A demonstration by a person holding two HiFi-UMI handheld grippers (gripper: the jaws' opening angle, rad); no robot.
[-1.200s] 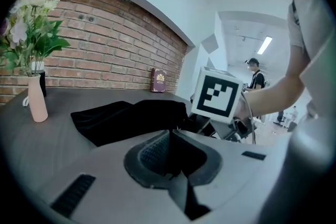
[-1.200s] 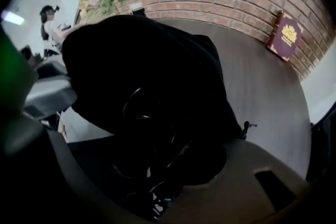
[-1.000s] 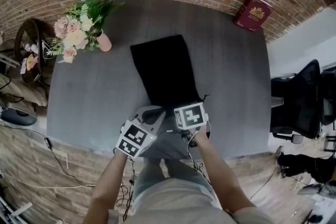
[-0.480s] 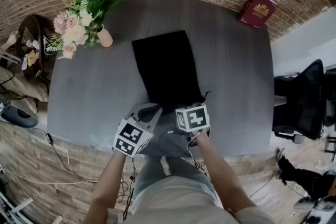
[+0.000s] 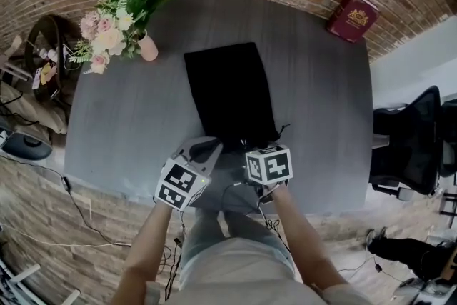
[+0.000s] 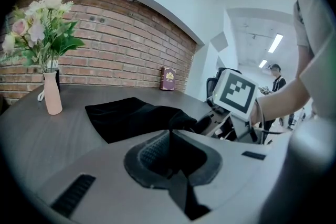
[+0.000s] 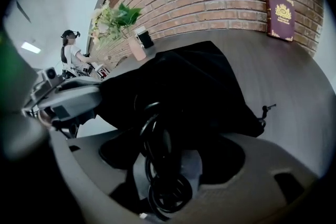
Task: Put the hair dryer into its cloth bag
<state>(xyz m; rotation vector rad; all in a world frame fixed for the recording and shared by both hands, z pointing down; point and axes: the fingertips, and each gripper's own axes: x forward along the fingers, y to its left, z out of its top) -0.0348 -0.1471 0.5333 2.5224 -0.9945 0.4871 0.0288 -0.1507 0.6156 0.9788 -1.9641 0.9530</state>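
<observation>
The black cloth bag (image 5: 227,91) lies flat on the grey table (image 5: 128,118), its mouth toward the near edge. My left gripper (image 5: 206,151) is shut on a fold of the bag's mouth edge (image 6: 169,136). The right gripper (image 5: 263,152) sits at the right of the mouth, and its jaws have just been opening. They stand open, with the hair dryer's coiled black cord (image 7: 160,165) lying loose between them. The bag (image 7: 189,86) bulges just beyond the cord. The dryer's body is hidden.
A pink vase of flowers (image 5: 146,48) stands at the table's far left and a red book (image 5: 352,16) at the far right corner. A black office chair (image 5: 407,146) stands right of the table. A person (image 7: 71,50) stands in the background.
The right gripper's marker cube has tipped and shifted slightly toward the near edge. The left gripper has stayed at the bag's mouth.
</observation>
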